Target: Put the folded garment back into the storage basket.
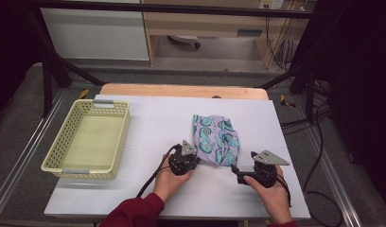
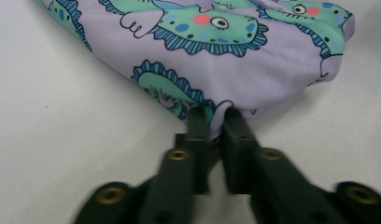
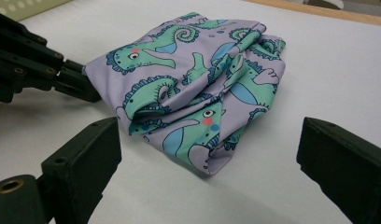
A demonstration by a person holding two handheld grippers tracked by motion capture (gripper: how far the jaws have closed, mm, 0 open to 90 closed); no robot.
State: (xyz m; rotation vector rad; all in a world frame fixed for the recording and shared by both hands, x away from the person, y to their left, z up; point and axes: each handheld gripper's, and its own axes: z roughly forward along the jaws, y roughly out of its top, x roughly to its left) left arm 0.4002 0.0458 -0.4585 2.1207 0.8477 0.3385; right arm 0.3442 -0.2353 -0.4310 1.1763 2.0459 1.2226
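Left gripper view: left tongs [image 2: 215, 122] clamped on near edge of folded lilac seahorse-print cloth [image 2: 216, 46] on white tabletop [image 1: 153, 123]. Right tongs [image 3: 207, 154] apart, cloth's corner just ahead.

White table top [image 1: 148, 137] w/ a wooden strip along the far edge. Pale yellow perforated plastic basket [image 1: 68, 163] at left. Crumpled lilac cloth w/ green seahorse print [image 1: 214, 138] near centre. Left gripper [image 1: 197, 158] touches the cloth's near-left edge; right gripper [image 1: 234, 168] sits just beside its near-right corner. Dark red sleeve [image 1: 134, 213] at bottom.
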